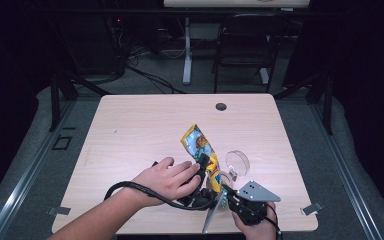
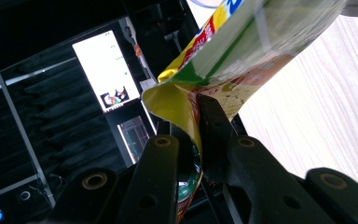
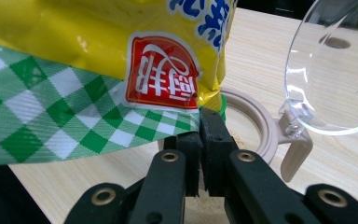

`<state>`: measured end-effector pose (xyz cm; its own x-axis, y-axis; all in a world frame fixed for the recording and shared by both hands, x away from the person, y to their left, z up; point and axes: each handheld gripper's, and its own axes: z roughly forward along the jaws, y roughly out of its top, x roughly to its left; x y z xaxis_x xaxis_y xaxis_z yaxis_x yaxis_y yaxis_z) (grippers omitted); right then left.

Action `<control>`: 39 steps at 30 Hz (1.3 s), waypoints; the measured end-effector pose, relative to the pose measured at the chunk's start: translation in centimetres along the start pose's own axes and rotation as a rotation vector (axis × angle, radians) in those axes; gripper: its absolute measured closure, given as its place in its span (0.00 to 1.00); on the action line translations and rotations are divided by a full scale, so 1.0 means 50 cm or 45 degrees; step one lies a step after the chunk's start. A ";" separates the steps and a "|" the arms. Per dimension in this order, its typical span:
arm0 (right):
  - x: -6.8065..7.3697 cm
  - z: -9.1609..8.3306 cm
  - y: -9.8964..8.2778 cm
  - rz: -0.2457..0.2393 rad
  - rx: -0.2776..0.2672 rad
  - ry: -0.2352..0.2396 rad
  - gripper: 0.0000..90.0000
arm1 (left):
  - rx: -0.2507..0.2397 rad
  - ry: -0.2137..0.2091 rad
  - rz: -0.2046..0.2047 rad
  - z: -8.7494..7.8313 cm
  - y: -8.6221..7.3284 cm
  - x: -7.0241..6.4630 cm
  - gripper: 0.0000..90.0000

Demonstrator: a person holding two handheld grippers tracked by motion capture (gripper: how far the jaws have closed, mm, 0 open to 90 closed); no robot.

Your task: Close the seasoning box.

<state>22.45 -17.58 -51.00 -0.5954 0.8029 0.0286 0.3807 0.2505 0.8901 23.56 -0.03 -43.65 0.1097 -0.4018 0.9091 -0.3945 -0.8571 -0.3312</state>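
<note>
Left tongs (image 2: 199,140): both black jaws pressed together on the folded yellow edge of a snack bag (image 2: 242,56), pinched at its lower corner. Bag rises up and right from the jaws, showing red, green and blue print. Pale wood tabletop (image 2: 326,121) lies to the right. Dark background at left with a lit screen (image 2: 105,70) and dim equipment.

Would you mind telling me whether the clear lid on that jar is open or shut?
Open: the clear lid stands swung up on its hinge, away from the jar's beige rim.
</note>
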 end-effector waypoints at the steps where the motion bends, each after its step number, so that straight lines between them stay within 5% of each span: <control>1: 0.001 0.001 0.000 -0.001 -0.002 0.000 0.97 | 0.036 -0.005 0.038 -0.003 0.000 0.003 0.95; 2: 0.002 0.001 0.000 -0.003 0.001 -0.002 0.97 | 0.014 -0.008 -0.005 -0.001 -0.003 -0.001 0.95; 3: 0.002 0.002 0.001 -0.012 0.006 -0.002 0.97 | 0.037 -0.013 0.025 -0.004 -0.003 0.001 0.95; 5: 0.004 0.003 0.002 -0.014 0.003 -0.004 0.97 | 0.023 -0.023 -0.028 -0.003 -0.008 -0.004 0.95; 20: 0.014 0.018 0.008 -0.055 0.000 -0.005 0.97 | 0.057 -0.064 -0.105 -0.006 -0.035 -0.028 0.95; 39: 0.019 0.019 0.011 -0.072 -0.017 -0.014 0.98 | 0.052 -0.091 -0.280 -0.003 -0.056 -0.052 0.95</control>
<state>22.75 -16.15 -50.93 -0.6077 0.7937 -0.0270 0.3368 0.2884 0.8963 24.25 3.44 -45.07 0.2542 -0.2245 0.9407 -0.3171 -0.9383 -0.1382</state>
